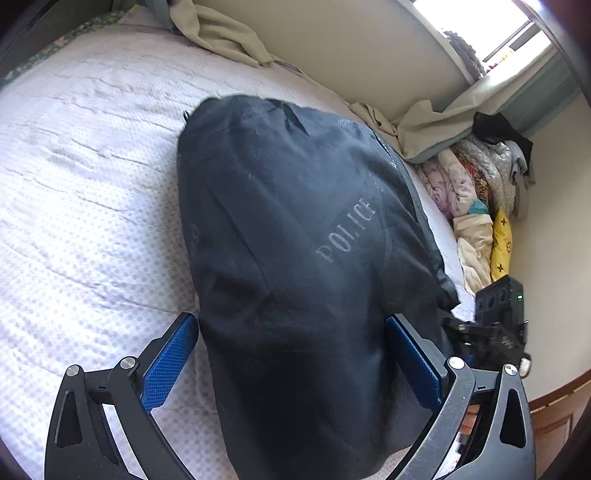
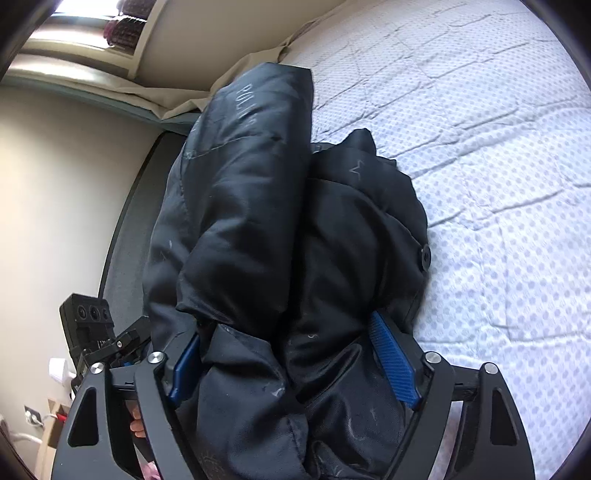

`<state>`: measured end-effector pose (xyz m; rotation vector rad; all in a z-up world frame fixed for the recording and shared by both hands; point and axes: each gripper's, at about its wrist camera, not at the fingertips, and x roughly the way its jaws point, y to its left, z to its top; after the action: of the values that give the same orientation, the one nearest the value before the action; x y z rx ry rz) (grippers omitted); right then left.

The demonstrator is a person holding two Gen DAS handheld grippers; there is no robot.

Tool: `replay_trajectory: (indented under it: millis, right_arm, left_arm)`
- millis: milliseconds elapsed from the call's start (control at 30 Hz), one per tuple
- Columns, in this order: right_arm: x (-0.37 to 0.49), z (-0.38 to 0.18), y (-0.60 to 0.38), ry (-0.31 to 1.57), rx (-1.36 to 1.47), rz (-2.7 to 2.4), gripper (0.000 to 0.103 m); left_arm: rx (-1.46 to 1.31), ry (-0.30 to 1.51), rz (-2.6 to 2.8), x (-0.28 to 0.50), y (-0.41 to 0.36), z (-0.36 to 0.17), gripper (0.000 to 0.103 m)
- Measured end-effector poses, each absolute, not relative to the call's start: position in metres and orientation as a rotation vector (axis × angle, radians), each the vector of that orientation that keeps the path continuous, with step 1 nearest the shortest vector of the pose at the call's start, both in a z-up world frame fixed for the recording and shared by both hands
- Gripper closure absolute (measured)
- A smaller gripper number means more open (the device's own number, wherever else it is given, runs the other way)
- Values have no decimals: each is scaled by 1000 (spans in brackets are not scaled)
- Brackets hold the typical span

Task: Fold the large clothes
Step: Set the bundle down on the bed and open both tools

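A dark navy padded jacket [image 1: 295, 229] with grey "POLICE" lettering lies folded in a long bundle on the bed. In the right wrist view the jacket [image 2: 258, 206] shows as two thick rolled layers side by side. My left gripper [image 1: 291, 321] stands open, wide astride the bundle's near end; its left pad [image 1: 170, 362] sits just beside the fabric. My right gripper [image 2: 284, 326] is open too, with the jacket's bulk between its blue pads [image 2: 393, 365] and the fabric bulging against them. Each view shows part of the other gripper's black body [image 1: 498, 321] [image 2: 92, 325] close alongside.
The bed [image 1: 81, 177] has a white cover with lilac dots. A beige cloth [image 1: 225, 37] lies at its far end. Crumpled bedding and a yellow cushion [image 1: 500, 247] pile up by the wall under a bright window [image 1: 480, 26]. A dark bed edge [image 2: 129, 229] runs along the wall.
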<state>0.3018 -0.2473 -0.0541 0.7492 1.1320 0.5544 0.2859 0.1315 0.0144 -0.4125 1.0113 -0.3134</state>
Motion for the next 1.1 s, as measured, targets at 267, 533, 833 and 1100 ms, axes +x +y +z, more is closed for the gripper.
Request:
replay_trajectory:
  millis: [267, 533, 833, 1100]
  right_arm:
    - [289, 5, -271, 1034, 698, 535, 18]
    - [257, 60, -268, 879, 435, 467, 18]
    - [209, 97, -239, 804, 212, 380, 7]
    - [145, 86, -230, 857, 202, 330, 0]
  left_arm:
    - [-203, 922, -158, 258, 122, 58, 1]
    - [27, 791, -33, 202, 88, 102, 0]
    - [128, 681, 15, 128, 60, 109, 0]
    - [80, 725, -6, 112, 53, 93, 0]
